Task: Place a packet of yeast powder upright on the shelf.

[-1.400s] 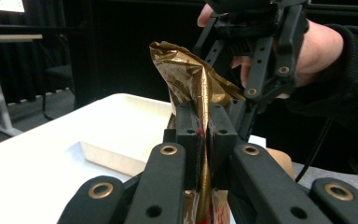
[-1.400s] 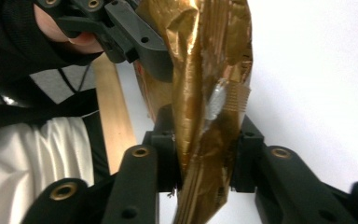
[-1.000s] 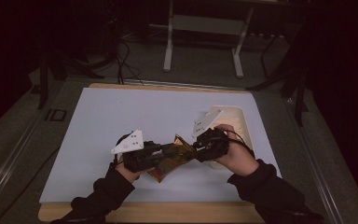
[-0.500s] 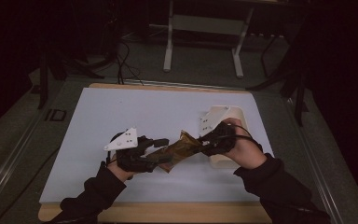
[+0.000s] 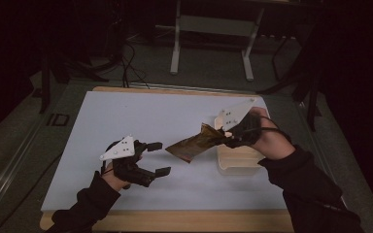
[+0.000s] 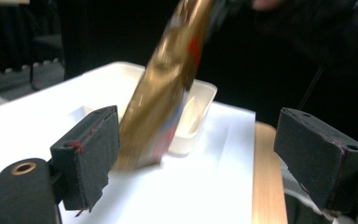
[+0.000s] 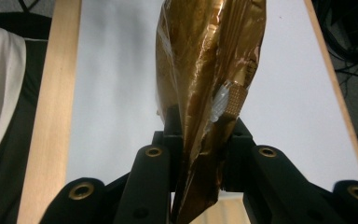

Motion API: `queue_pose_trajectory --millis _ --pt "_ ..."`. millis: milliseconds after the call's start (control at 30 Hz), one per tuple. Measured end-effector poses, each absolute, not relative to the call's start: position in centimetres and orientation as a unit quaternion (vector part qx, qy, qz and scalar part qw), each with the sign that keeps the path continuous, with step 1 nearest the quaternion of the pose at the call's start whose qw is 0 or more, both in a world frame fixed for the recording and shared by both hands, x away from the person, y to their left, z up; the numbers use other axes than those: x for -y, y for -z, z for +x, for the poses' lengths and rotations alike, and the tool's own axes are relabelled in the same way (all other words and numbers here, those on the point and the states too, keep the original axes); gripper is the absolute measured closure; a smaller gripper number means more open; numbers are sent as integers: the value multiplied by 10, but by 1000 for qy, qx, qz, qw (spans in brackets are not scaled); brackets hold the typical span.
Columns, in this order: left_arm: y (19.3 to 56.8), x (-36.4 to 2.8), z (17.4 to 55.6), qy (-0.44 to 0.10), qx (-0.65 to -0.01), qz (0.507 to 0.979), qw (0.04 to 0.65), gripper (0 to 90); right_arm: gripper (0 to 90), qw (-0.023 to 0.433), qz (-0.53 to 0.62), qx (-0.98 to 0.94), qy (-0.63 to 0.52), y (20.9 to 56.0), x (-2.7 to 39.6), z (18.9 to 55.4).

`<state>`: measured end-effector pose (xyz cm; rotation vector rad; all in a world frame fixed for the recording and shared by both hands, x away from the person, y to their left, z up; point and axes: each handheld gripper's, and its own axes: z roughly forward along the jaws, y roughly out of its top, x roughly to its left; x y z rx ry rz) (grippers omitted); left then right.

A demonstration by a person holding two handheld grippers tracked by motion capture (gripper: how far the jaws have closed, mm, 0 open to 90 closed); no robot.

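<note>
Right gripper view — fingers clamped on gold wrapper; left fingers apart, seemingly clear.

A white sheet covers most of the wooden table — only a pale strip of wood shows along the near edge. Beyond the table stands a metal frame on two legs, with dark cables trailing across the grey floor.

Left gripper low, jaws spread wide, right gripper raised, jaws clamped
</note>
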<state>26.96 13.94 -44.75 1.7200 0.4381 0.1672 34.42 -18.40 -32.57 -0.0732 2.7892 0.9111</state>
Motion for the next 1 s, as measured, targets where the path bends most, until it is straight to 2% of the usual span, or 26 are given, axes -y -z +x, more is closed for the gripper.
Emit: queue_pose_trajectory --millis 333,567,767,1000 --pt "463 -162 259 -77 -225 748 619 98 768 134 -22 -948 -287 296 205 359" --pt "476 -173 252 -71 -240 748 615 98 768 165 -8 -949 -270 284 227 369" --pt "483 -175 250 -67 -245 753 607 79 768 184 -2 -948 -258 283 246 380" --pt "486 -176 252 -65 -250 752 606 60 768 178 17 -953 -243 292 264 387"
